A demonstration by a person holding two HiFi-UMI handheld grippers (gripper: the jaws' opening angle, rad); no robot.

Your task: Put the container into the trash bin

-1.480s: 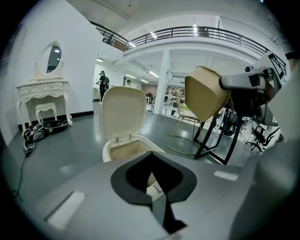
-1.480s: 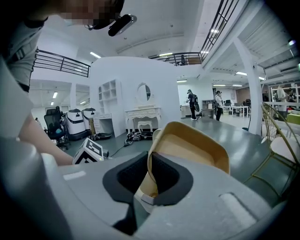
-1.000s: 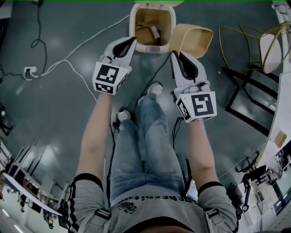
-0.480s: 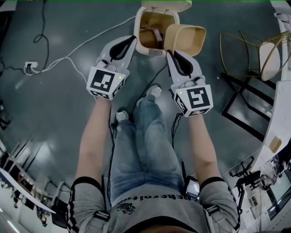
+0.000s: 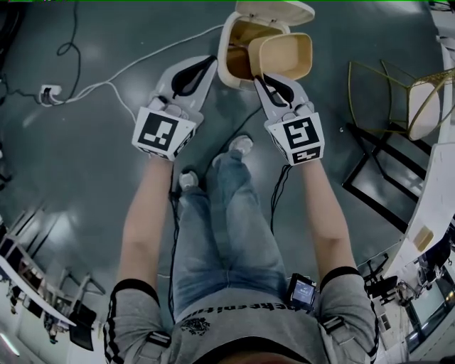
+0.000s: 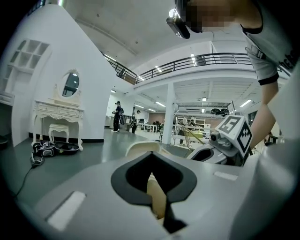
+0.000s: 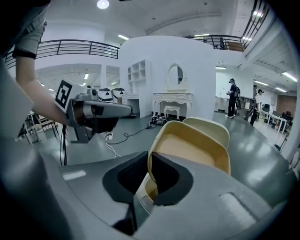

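Right claw (image 5: 261,77) pinches the container (image 5: 284,55) by its near wall. The right gripper view shows that wall wedged btwn the two pads, jaws pressed onto it. Container is in the air, mouth facing up, right at the bin's (image 5: 227,65) right-hand rim and partly over the opening; not inside yet. Edge grip makes sense: the body hangs free to drop clear once let go, and the claw itself stays out of the bin.

Bin stands on the floor (image 5: 85,156) w/ its lid (image 5: 274,11) flipped up at the bin's far side, so the opening is free to take the container.

Left claw (image 5: 212,62) sits at the bin's left rim. In the left gripper view its jaws are nearly together w/ a pale strip lodged btwn them. Looks like the bin's edge, prob. gripped to steady the bin so it doesn't slide or tip.

Step in hand, as I read it: bring the container fully over the opening, then release. Risk: the container looks nearly as wide as the opening, so it could catch on the rim or lid if it goes in skewed.
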